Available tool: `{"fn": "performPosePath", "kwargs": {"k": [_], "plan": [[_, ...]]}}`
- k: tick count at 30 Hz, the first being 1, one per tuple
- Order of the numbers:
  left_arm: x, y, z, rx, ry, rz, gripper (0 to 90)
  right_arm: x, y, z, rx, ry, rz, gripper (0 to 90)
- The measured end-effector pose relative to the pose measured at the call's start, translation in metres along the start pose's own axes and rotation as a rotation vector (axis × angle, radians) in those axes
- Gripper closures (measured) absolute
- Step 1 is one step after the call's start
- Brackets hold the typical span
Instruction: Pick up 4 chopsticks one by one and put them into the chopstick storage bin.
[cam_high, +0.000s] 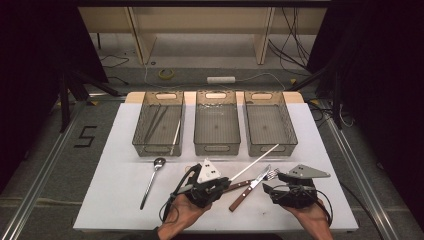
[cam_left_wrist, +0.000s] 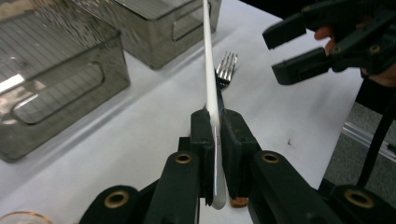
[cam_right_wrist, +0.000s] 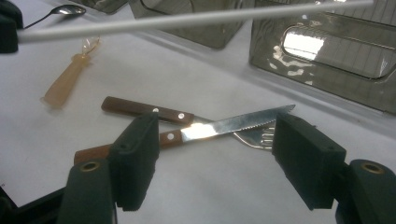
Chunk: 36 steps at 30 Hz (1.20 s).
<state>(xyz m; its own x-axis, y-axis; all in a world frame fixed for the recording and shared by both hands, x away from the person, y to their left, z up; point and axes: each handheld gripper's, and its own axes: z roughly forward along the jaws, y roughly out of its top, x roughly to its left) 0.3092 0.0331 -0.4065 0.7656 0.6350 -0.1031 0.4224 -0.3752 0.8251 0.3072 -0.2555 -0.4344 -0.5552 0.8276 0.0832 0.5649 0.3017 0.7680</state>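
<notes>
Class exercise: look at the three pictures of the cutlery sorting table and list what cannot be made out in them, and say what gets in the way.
- Fork: in the right gripper view the knife lies across it, hiding its neck.
- White stick: in the left gripper view its tip is cut off by the top edge; the left gripper covers its lower part.
- Left bin: in the high view its contents are too small and dim to name.
- Clear plastic piece: in the right gripper view its head is too blurred to identify.
</notes>
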Motion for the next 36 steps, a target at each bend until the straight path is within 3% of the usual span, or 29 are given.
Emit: {"fn": "performPosePath", "kwargs": {"k": [9,21,36], "plan": [[0.025,0.01,-0.017,-0.054,0.042,-0.031,83.5,0.0,0.0,0.0,0.001,0.0,0.0,33.1],[0.073,0.017,-0.039,-0.127,0.137,-0.112,83.5,-0.001,0.0,0.0,0.002,0.0,0.001,33.1],[0.134,0.015,-0.058,-0.182,0.258,-0.203,83.5,-0.001,0.0,0.0,0.003,0.001,-0.004,33.1]]}}
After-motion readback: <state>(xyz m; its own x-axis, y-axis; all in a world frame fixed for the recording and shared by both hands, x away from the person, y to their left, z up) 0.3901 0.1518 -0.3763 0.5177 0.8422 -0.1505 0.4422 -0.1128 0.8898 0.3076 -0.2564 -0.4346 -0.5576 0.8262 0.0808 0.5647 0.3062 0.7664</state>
